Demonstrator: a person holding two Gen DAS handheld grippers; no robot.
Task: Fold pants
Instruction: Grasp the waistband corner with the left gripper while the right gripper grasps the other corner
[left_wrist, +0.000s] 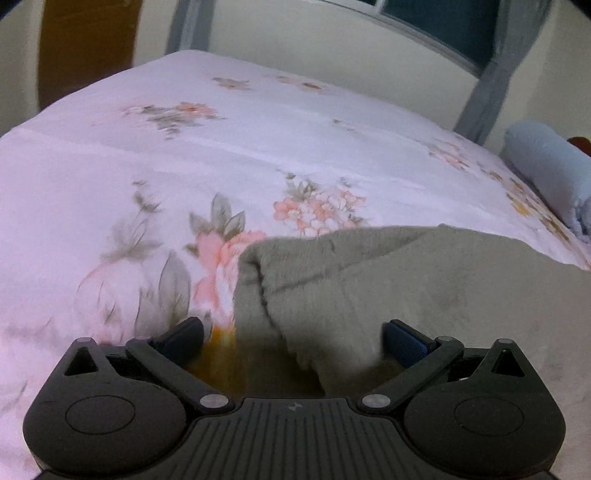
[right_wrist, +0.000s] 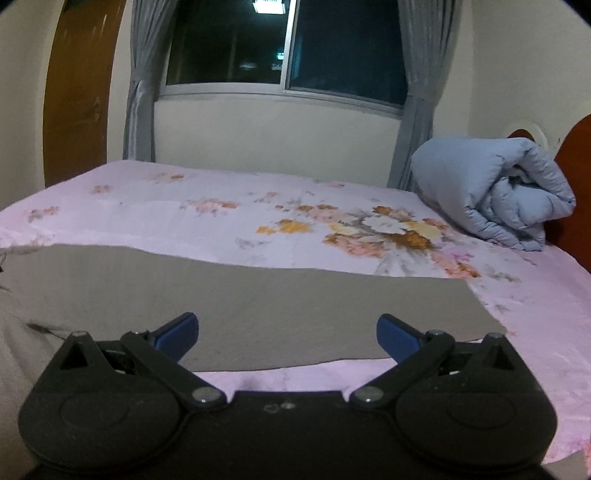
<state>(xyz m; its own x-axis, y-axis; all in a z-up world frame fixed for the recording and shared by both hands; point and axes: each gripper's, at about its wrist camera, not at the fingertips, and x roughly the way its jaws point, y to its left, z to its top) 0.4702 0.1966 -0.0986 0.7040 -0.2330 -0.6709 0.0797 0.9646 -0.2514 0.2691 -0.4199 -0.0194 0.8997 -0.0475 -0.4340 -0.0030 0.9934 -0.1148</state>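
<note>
I see one pair of grey pants (right_wrist: 258, 306) lying on the bed (right_wrist: 221, 221), one blue duvet (right_wrist: 495, 188) rolled beside. My left hand-held gripper (left_wrist: 293, 334) and right hand-held gripper (right_wrist: 287, 334) both gape, holding nothing.

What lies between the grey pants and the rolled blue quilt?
Only bare floral bedsheet; the right wrist view shows it between the pants and the quilt.
</note>
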